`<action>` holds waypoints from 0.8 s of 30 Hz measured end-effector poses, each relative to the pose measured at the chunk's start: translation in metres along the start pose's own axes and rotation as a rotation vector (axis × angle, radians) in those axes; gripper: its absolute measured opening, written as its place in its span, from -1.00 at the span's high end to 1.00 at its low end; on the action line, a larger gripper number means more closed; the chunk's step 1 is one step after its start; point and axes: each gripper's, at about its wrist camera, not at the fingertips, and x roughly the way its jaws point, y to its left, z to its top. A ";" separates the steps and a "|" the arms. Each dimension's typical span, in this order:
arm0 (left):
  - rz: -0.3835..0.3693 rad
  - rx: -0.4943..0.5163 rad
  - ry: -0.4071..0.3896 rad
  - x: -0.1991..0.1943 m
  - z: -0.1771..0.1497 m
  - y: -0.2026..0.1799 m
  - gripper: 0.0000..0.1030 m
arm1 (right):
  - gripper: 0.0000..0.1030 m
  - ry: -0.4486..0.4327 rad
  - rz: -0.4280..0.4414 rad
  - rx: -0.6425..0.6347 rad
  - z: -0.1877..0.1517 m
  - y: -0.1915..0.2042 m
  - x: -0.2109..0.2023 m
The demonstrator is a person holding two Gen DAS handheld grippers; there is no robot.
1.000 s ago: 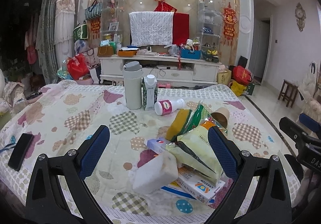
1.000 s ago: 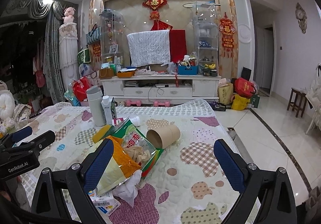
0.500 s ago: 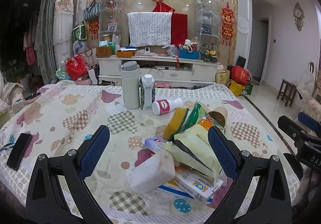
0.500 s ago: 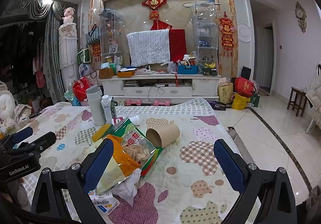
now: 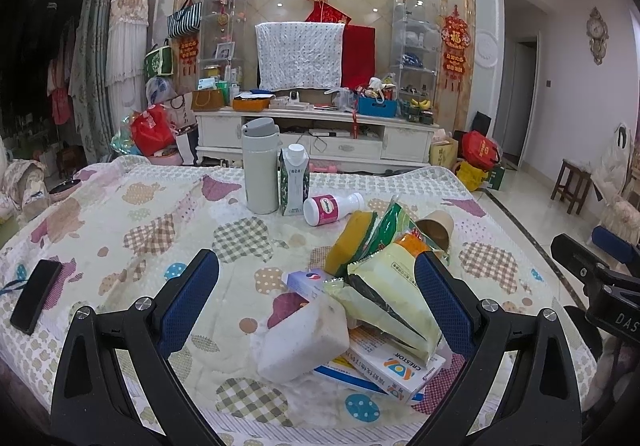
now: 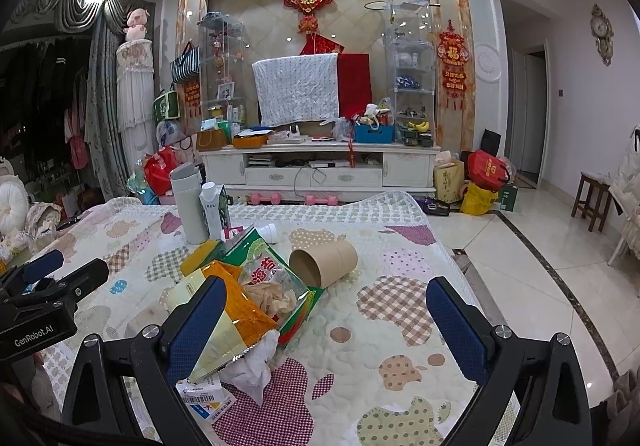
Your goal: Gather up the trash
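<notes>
A heap of trash lies on the quilted table: a crumpled white tissue, a white medicine box, a pale yellow snack bag, an orange pouch and a green snack bag. My left gripper hovers open just over the tissue, holding nothing. In the right wrist view the green snack bag and a brown paper cup lie ahead of my right gripper, which is open and empty above the quilt.
A grey flask, a milk carton and a tipped pink-labelled bottle stand behind the heap. A black phone lies at the left edge. A white TV cabinet and tiled floor lie beyond.
The left wrist view has drifted slightly, so the heap sits a little lower and to the left. Both grippers stay open and the objects have not moved.
</notes>
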 end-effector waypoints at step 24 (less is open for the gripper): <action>0.003 -0.010 0.019 0.002 -0.009 0.003 -0.91 | -0.93 0.022 -0.009 -0.009 -0.004 0.007 0.005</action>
